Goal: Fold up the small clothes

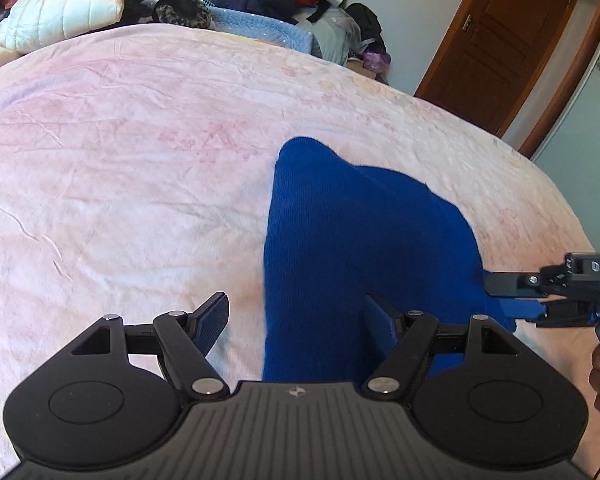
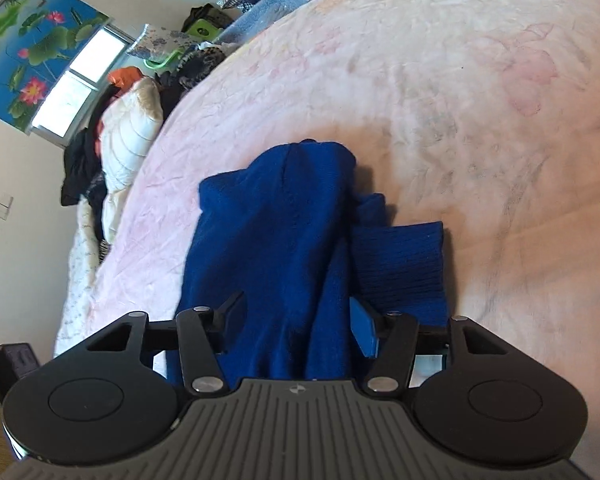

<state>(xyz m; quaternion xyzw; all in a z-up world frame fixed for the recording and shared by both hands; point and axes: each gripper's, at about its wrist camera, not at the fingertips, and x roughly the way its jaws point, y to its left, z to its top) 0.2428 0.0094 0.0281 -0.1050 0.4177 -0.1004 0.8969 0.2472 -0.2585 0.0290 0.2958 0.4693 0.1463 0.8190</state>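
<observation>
The step in hand, I judge, is taking hold of the deep blue knitted garment [image 1: 364, 240] for a fold; it lies on the pale pink bedspread [image 1: 120, 152]. The left gripper [image 1: 296, 328] stands wide and empty, the cloth edge between its fingers, rising toward 12 o'clock. The right gripper [image 2: 296, 324] is half-closed around a blue fold; whether it pinches I cannot tell. Next, both must close firmly.

Black left gripper [image 1: 296, 320] with blue ribbed pads, silver screws, grooved grey base; right gripper [image 2: 296, 322] looks identical.
</observation>
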